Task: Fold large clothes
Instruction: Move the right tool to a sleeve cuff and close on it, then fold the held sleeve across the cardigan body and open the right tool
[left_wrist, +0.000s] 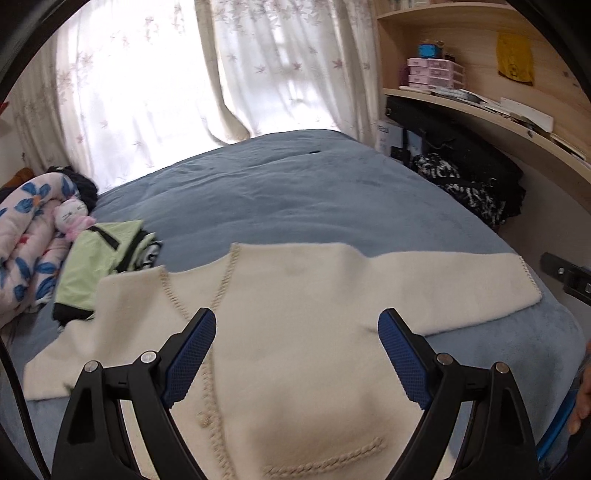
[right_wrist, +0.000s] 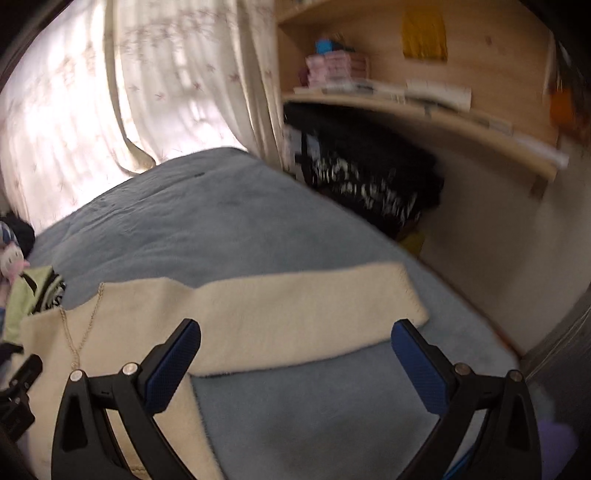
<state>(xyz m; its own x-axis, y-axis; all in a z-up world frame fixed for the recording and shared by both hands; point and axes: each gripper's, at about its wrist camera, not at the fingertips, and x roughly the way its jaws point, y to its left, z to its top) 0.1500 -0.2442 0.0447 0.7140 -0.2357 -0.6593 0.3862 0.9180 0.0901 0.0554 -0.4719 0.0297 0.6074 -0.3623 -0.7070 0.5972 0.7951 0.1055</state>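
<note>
Cardigan (left_wrist: 295, 325), cream and fuzzy with braided trim down its front, lay spread flat on the near part of the bed (left_wrist: 266, 192), which was covered in a blue-grey blanket. One sleeve (left_wrist: 454, 284) stretched out to the right, its stitched cuff near the bed's right edge; the other reached toward the near left. The left hand-held gripper (left_wrist: 296, 321) hovered over the middle of the garment with its blue-padded fingers (left_wrist: 192, 354) spread wide and nothing between them. The right hand-held gripper (right_wrist: 295, 332) was likewise wide apart and empty, above the spot where the right sleeve (right_wrist: 303, 317) met the body, with bare blanket showing between its fingers below the sleeve.

To the left of the cardigan sat a folded pale green garment (left_wrist: 99, 258) with black trim, touching or just beside the cardigan's left shoulder. Farther left lay a floral quilt (left_wrist: 29, 240) and a small white and pink plush toy (left_wrist: 72, 218). At the far side hung flowered curtains (left_wrist: 166, 74), brightly backlit. On the right stood a wooden shelf (left_wrist: 480, 107) carrying pink drawer boxes (left_wrist: 434, 74) and papers.
</note>
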